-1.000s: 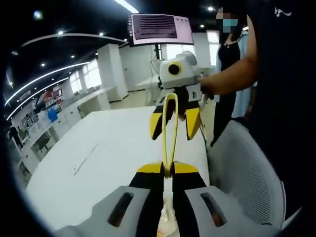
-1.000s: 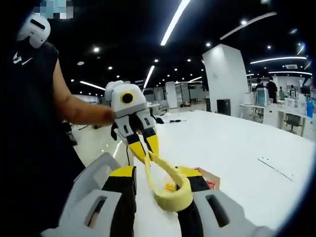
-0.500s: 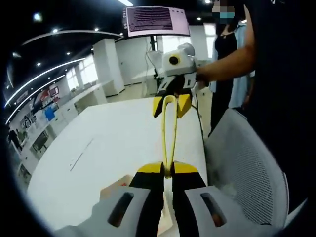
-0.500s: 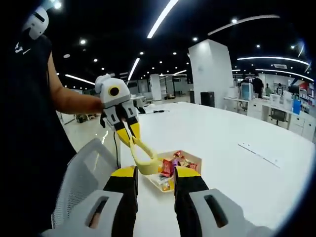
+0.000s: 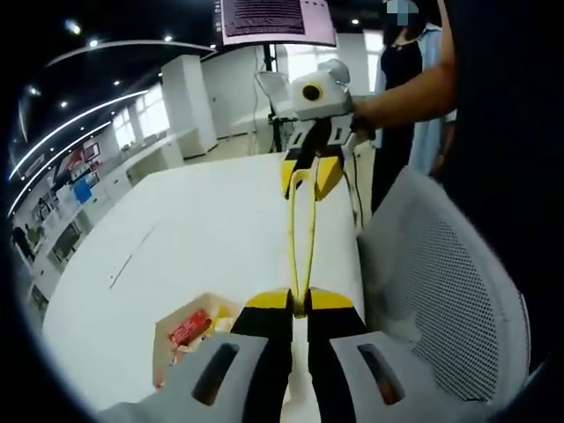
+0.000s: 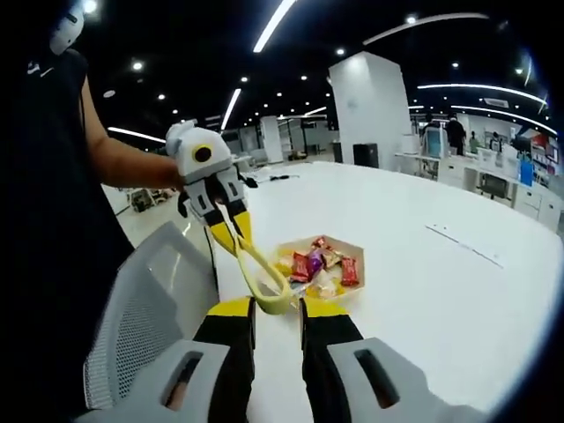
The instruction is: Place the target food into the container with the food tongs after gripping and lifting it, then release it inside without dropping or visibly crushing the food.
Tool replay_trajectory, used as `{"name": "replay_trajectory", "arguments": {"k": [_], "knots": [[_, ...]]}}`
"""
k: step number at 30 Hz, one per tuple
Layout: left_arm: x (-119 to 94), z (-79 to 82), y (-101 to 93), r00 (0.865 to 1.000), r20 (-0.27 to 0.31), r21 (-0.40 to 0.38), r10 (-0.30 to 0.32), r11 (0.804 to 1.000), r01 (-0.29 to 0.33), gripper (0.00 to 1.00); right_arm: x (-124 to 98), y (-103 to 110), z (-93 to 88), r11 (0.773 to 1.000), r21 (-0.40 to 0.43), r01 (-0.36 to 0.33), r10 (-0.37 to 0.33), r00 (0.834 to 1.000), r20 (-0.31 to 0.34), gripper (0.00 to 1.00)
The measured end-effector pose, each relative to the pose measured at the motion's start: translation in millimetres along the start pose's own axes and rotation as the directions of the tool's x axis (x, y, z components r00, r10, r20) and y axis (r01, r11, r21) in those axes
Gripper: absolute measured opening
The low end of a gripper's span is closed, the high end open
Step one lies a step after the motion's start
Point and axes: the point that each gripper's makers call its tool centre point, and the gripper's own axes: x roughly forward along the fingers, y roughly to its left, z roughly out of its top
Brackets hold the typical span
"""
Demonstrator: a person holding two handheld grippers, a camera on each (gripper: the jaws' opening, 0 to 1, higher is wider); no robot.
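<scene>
Right gripper view: both grippers clamp the yellow tongs [image 6: 256, 269] between them, arms narrow and seemingly empty; wrapped snacks [image 6: 319, 263] lie just beyond in a tray [image 6: 352, 284] on the white counter [image 6: 423, 291].

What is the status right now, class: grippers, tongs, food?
Left gripper and right gripper both shut on yellow tongs. Snack tray on white table, food untouched. Path clear.

- Left gripper [image 5: 299, 303], fingers pressed together on one end of the yellow tongs [image 5: 301, 231].
- Right gripper [image 6: 276, 304], fingers clamped on the opposite end, held by a bare forearm [image 5: 407, 97].
</scene>
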Motion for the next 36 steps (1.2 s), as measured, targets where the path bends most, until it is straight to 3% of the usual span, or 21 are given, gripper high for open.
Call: {"name": "replay_trajectory", "arguments": {"k": [7, 11, 16, 25, 36], "knots": [[14, -19.6, -6.1, 0.998, -0.051, 0.014, -0.021, 1.000, 0.021, 0.00, 0, -8, -32.2, 0.998, 0.049, 0.036, -0.034, 0.998, -0.056, 0.24], [22, -28.6, -4.9, 0.998, -0.060, 0.001, -0.025, 1.000, 0.025, 0.00, 1, -7, -39.4, 0.998, 0.056, 0.038, -0.035, 0.998, -0.057, 0.20], [34, -39.7, -5.1, 0.997, -0.075, 0.000, -0.029, 1.000, 0.029, 0.00, 4, -10, -60.8, 0.993, 0.096, 0.062, -0.052, 0.994, -0.101, 0.19], [49, -66.4, -8.8, 0.990, -0.135, -0.009, -0.049, 0.999, 0.049, 0.00, 6, -8, -74.5, 0.991, 0.110, 0.075, -0.061, 0.990, -0.124, 0.18], [63, -87.9, -12.3, 0.978, -0.200, -0.048, -0.064, 0.997, 0.055, 0.00, 10, -5, -71.3, 0.992, 0.103, 0.077, -0.065, 0.991, -0.118, 0.20]]}}
